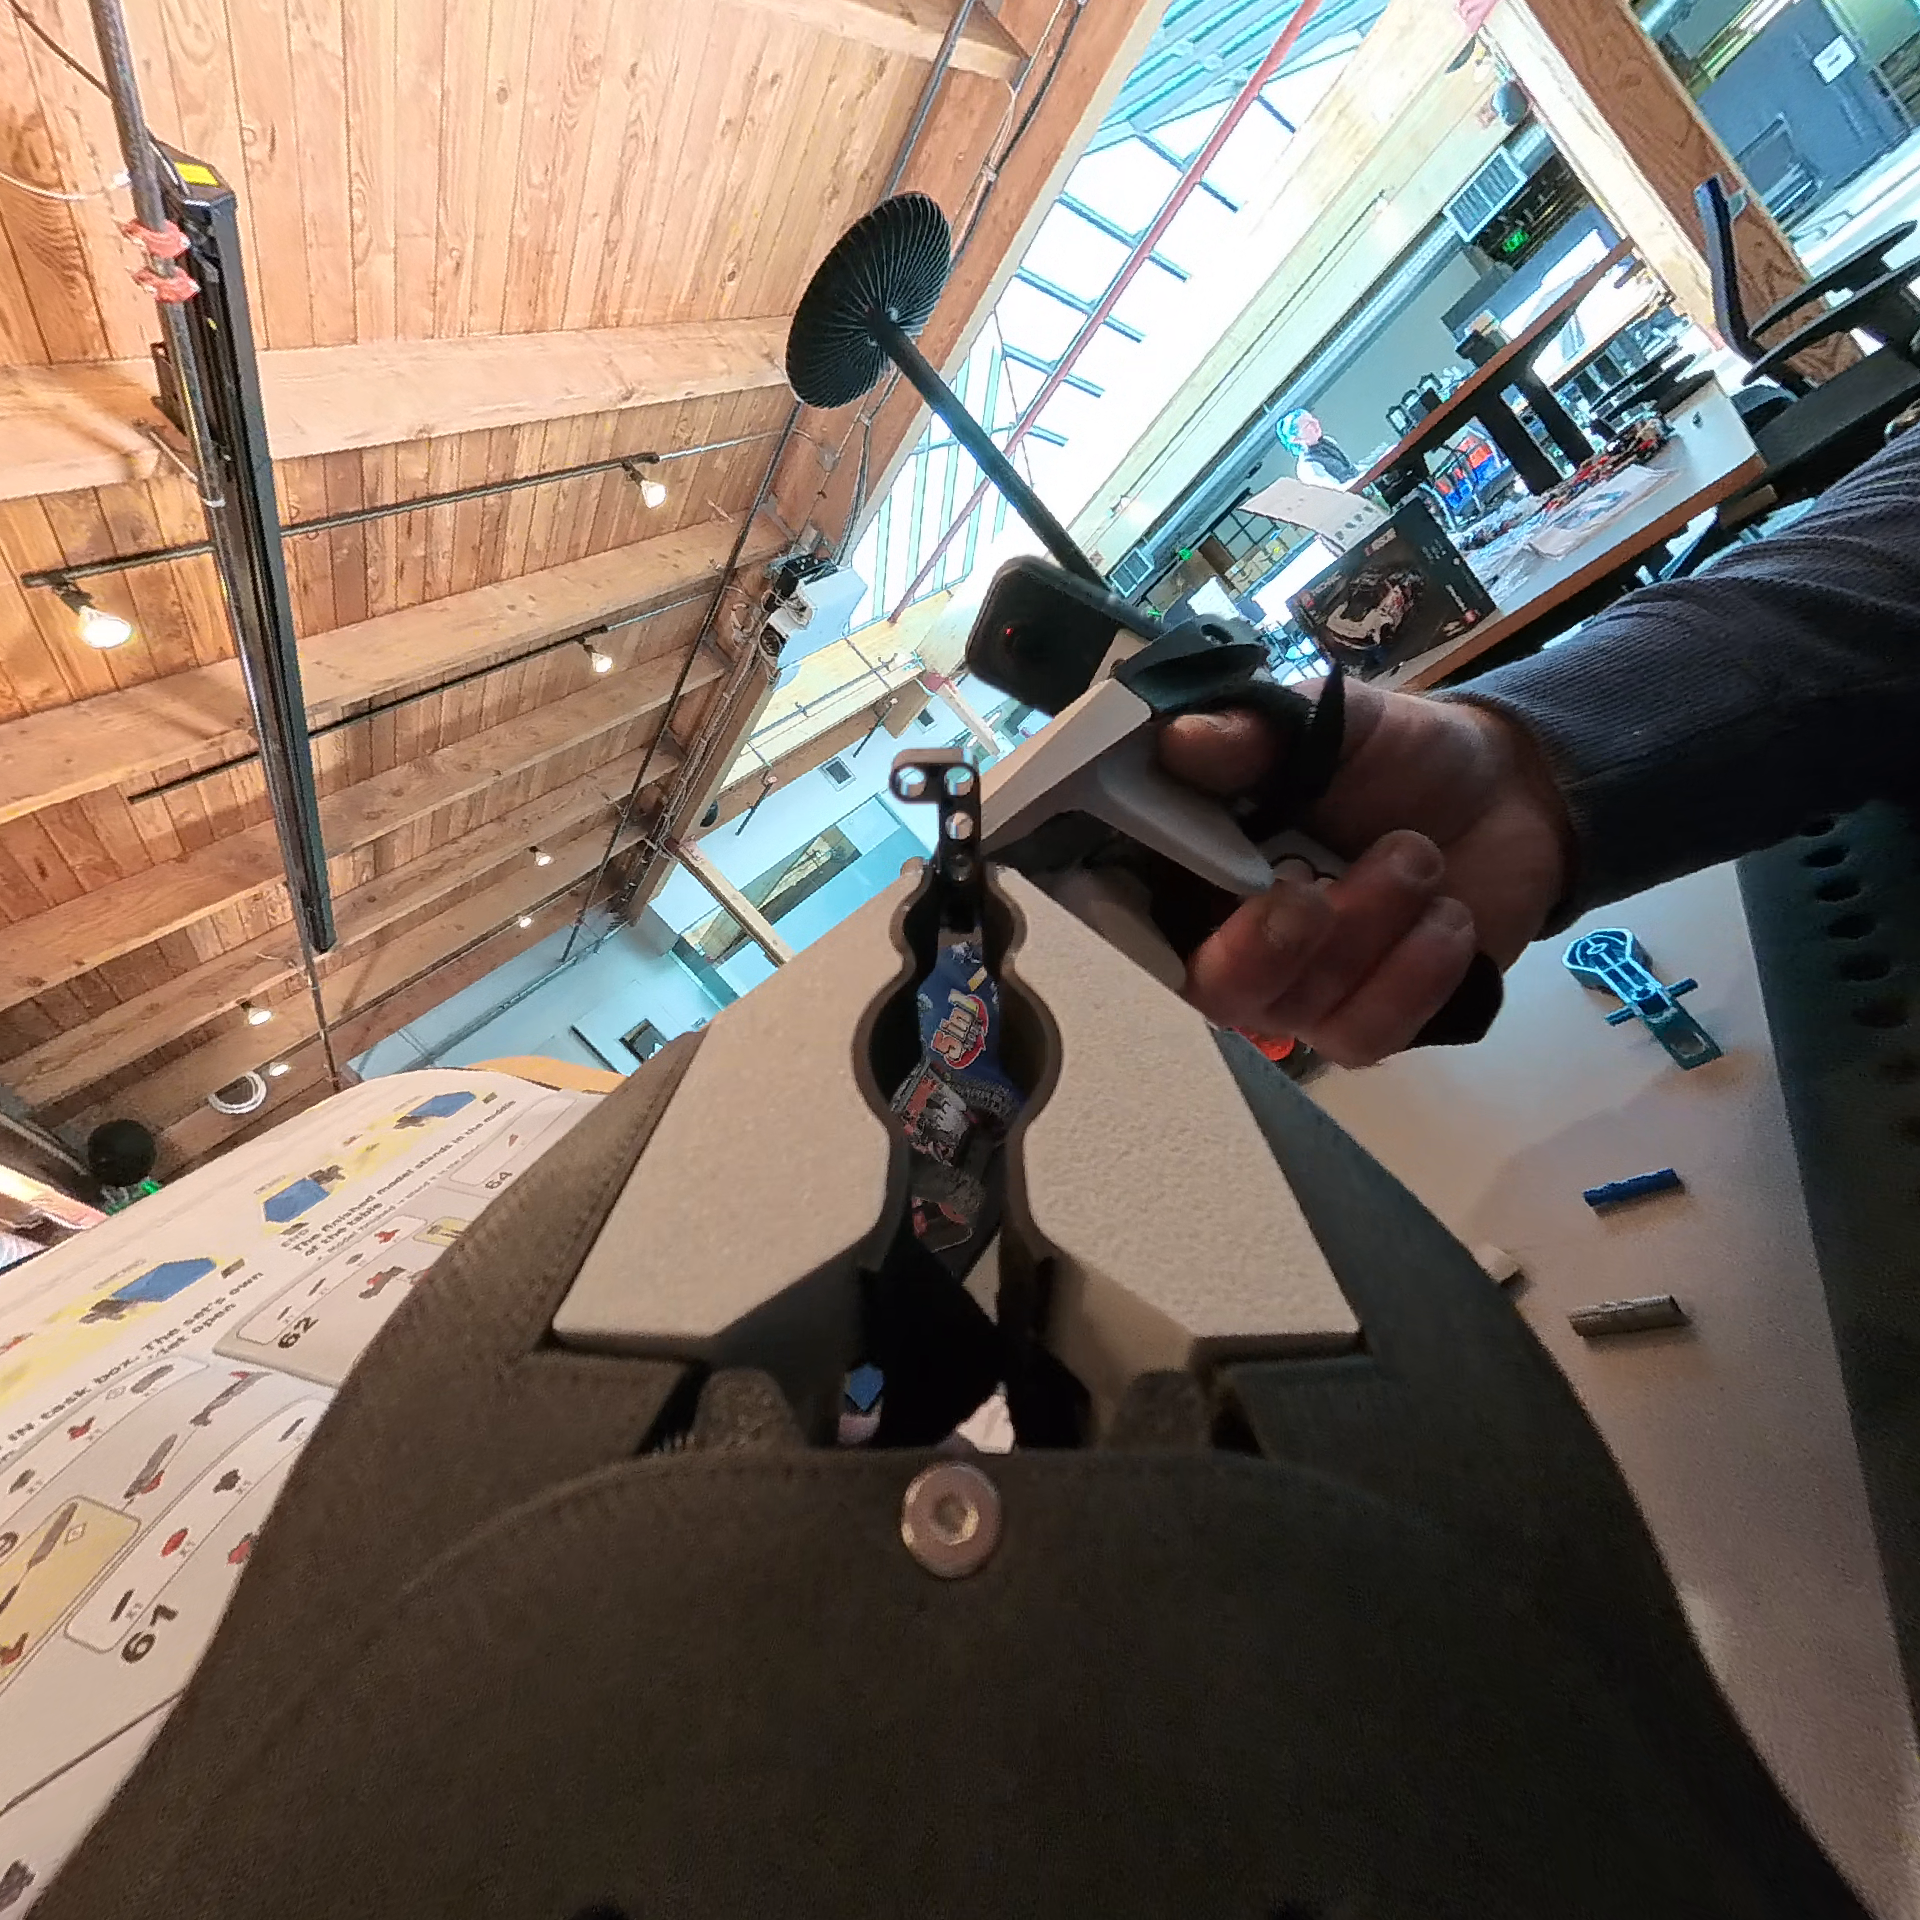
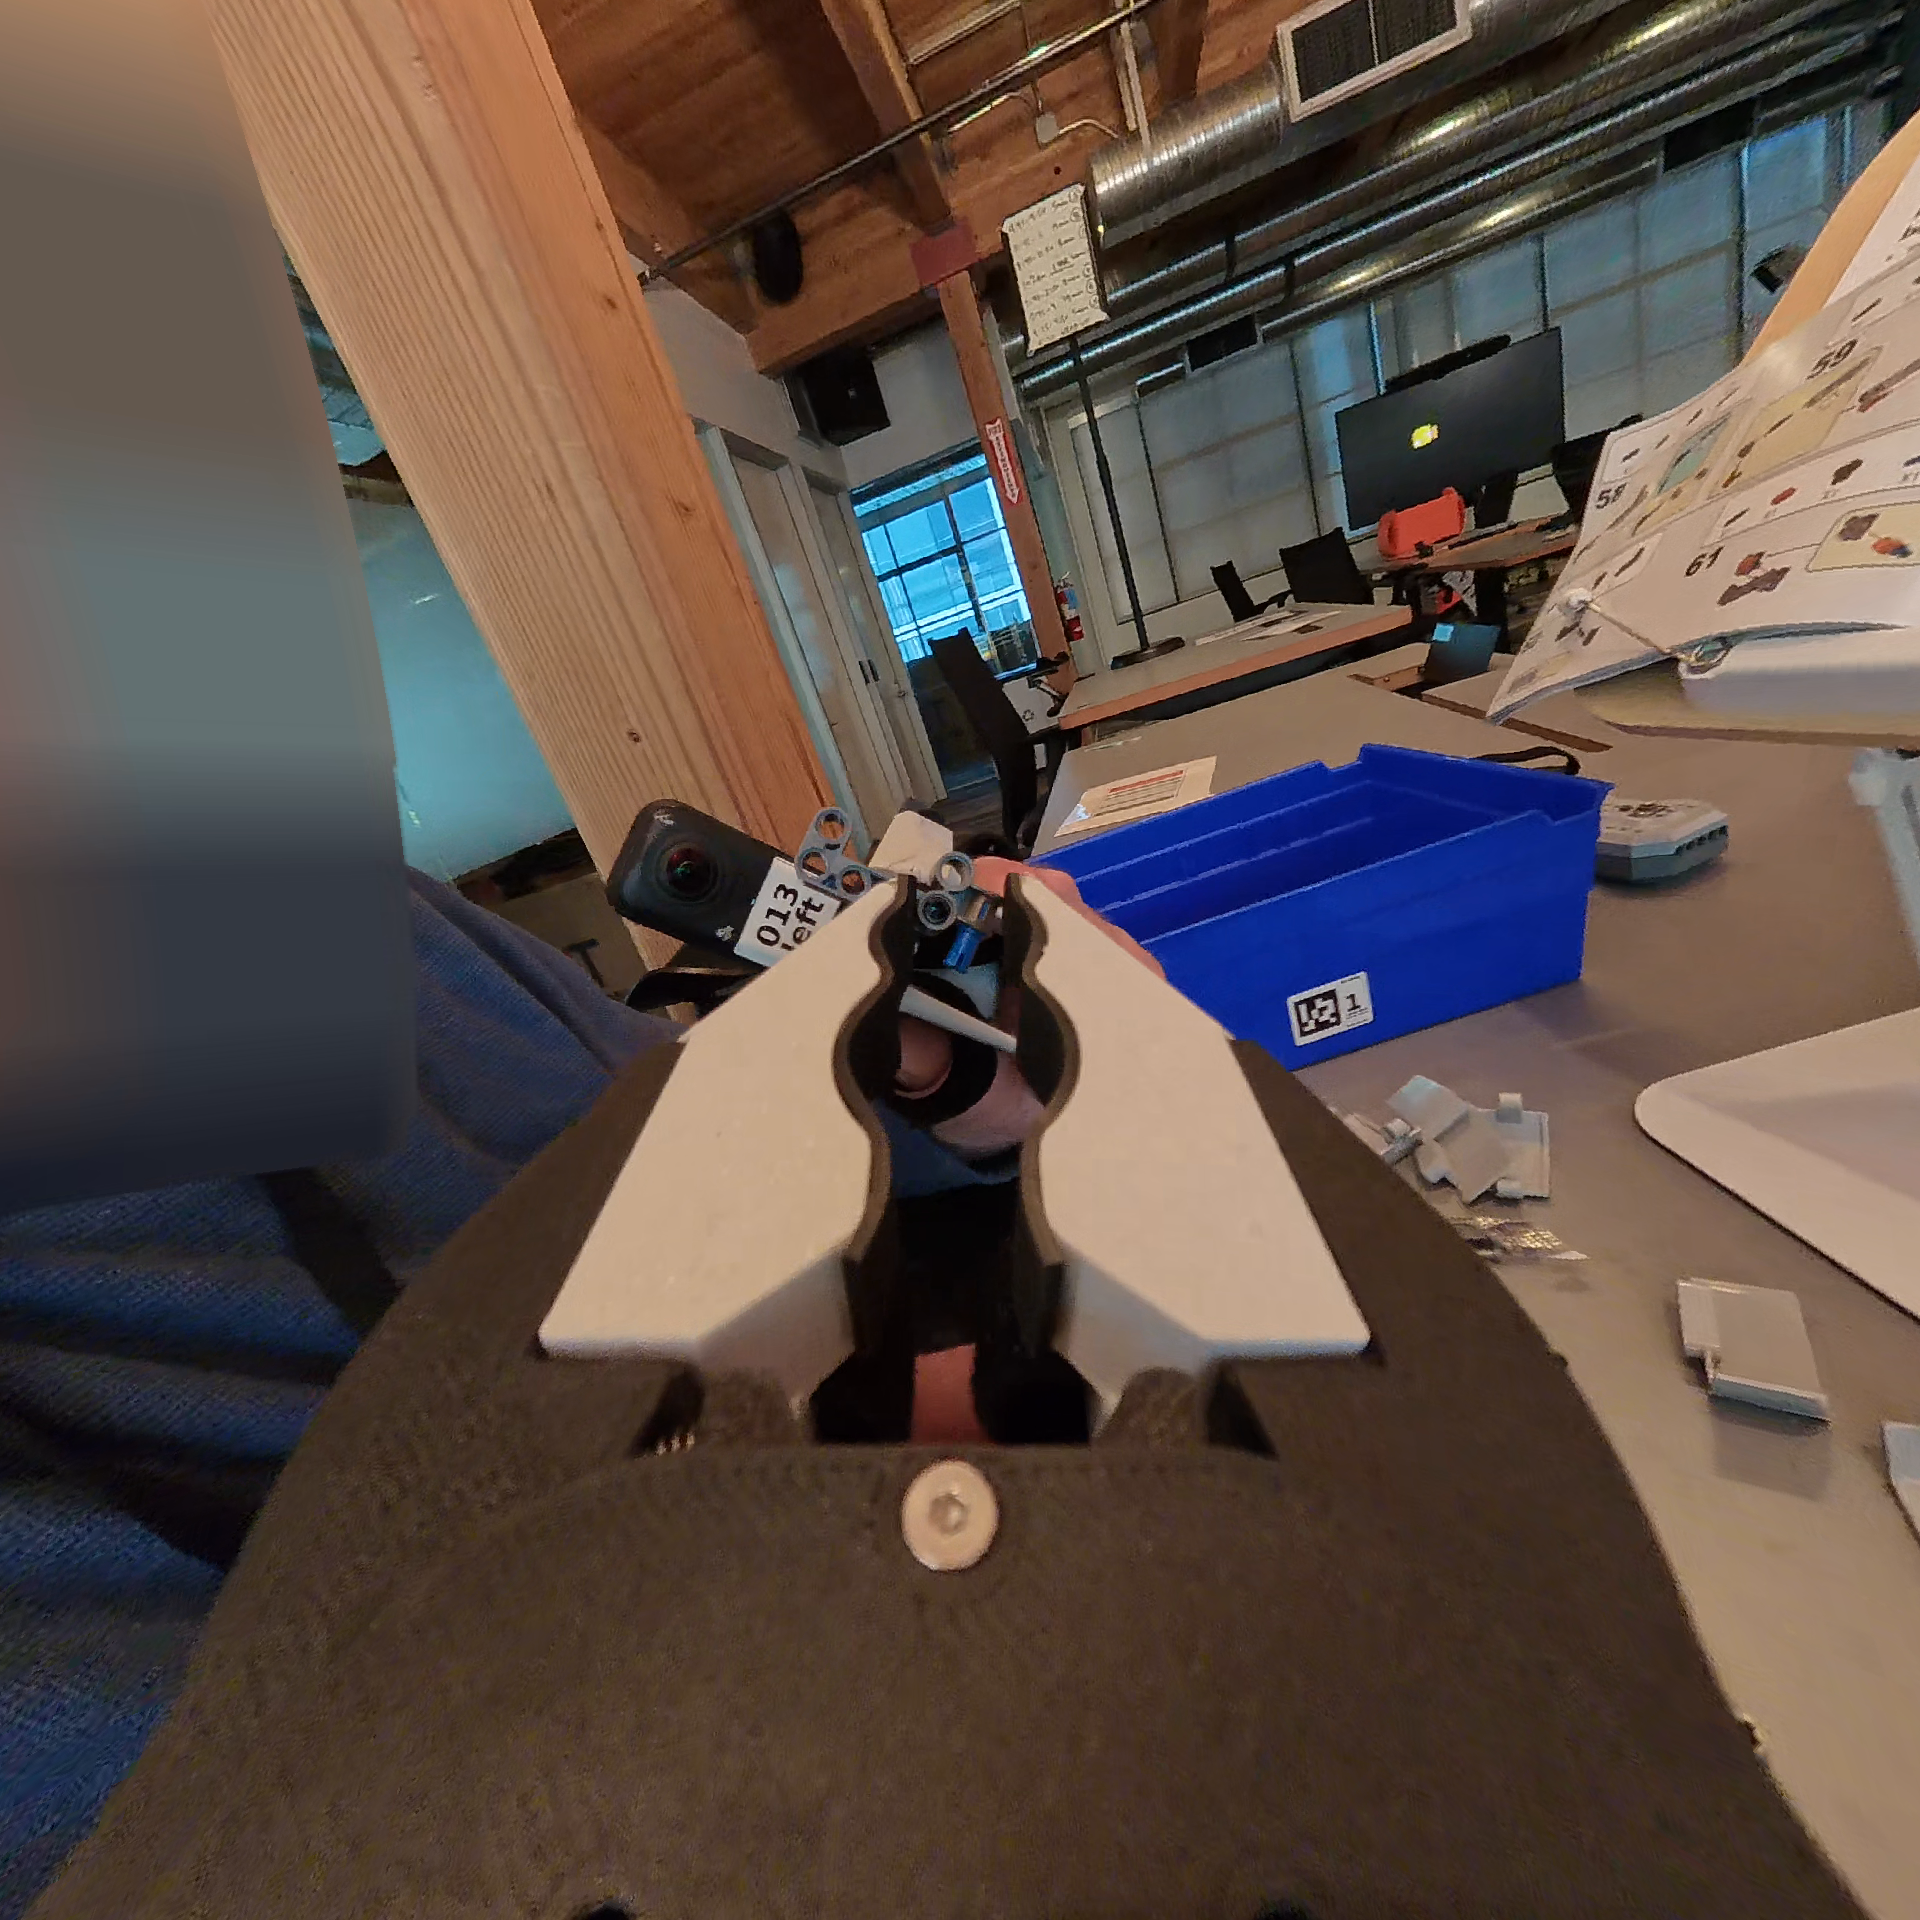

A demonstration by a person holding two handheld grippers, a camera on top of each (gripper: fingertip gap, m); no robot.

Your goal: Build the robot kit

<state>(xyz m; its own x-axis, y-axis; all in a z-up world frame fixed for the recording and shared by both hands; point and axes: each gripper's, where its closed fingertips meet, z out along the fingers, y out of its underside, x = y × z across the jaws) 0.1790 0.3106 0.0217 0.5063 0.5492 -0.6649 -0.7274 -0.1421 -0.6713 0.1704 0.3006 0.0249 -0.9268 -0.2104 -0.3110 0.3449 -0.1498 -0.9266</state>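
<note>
Left gripper (image 1: 951, 883) raised, tilted toward wooden ceiling; jaws clamped on thin grey perforated beam piece (image 1: 943, 805), its T-shaped end poking out past tips. Right gripper (image 2: 956, 899) jaws nearly together, clamped on small grey-and-blue connector piece (image 2: 951, 904) at tips, just beside beam piece (image 2: 831, 857). Hand (image 1: 1382, 862) in dark sleeve grips right gripper's handle. Blue bin (image 2: 1351, 894) on grey surface (image 2: 1714, 1039) behind. Grey flat parts (image 2: 1475, 1143) lie near bin. Open instruction booklet (image 2: 1766, 499) propped at right. Blue part (image 1: 1636, 982) on surface.
</note>
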